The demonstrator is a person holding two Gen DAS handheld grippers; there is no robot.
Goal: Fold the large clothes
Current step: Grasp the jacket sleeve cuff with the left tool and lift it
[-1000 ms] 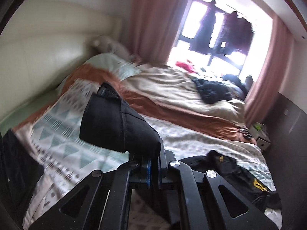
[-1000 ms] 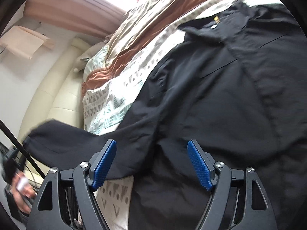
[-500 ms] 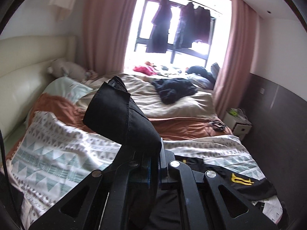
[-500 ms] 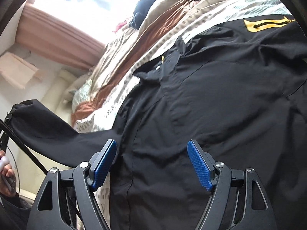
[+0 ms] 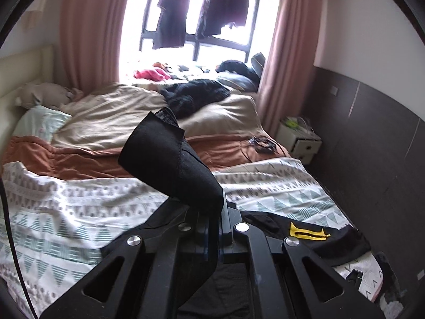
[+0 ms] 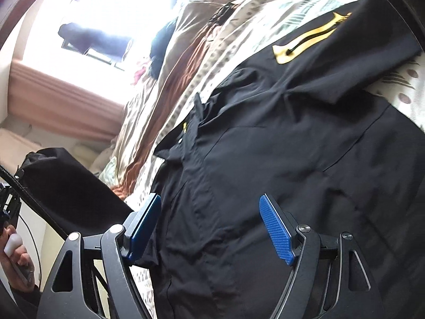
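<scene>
A black jacket (image 6: pixel 279 159) lies spread across the foot of a bed, its body resting on a patterned quilt (image 5: pixel 66 207) of grey and green triangles. The left gripper (image 5: pixel 212 236) is closed tight on one sleeve (image 5: pixel 172 164), pinching the cloth between its blue pads so that the cuff end stands up and curls forward above the fingers, raised clear of the bedding. In the right wrist view that same sleeve (image 6: pixel 71 186) stretches away from the jacket's shoulder to the left edge, where the person's hand (image 6: pixel 16 260) grips the other tool's handle. The right gripper (image 6: pixel 209 228) hovers over the jacket's front with its blue pads (image 6: pixel 275 234) spread wide and nothing between them (whether the tips touch the fabric cannot be told). A yellow zip trim (image 6: pixel 308 37) marks the jacket's far sleeve, which lies flat toward the bed's edge; it shows in the left view as well (image 5: pixel 308 232). Beyond the quilt lie a rust-orange blanket (image 5: pixel 63 159), a beige duvet (image 5: pixel 111 117) and a dark heap of clothes (image 5: pixel 196 95). Dark garments (image 5: pixel 172 18) hang in the bright window between pink curtains (image 5: pixel 90 29), and a white bedside table (image 5: pixel 300 138) stands against the dark wall.
</scene>
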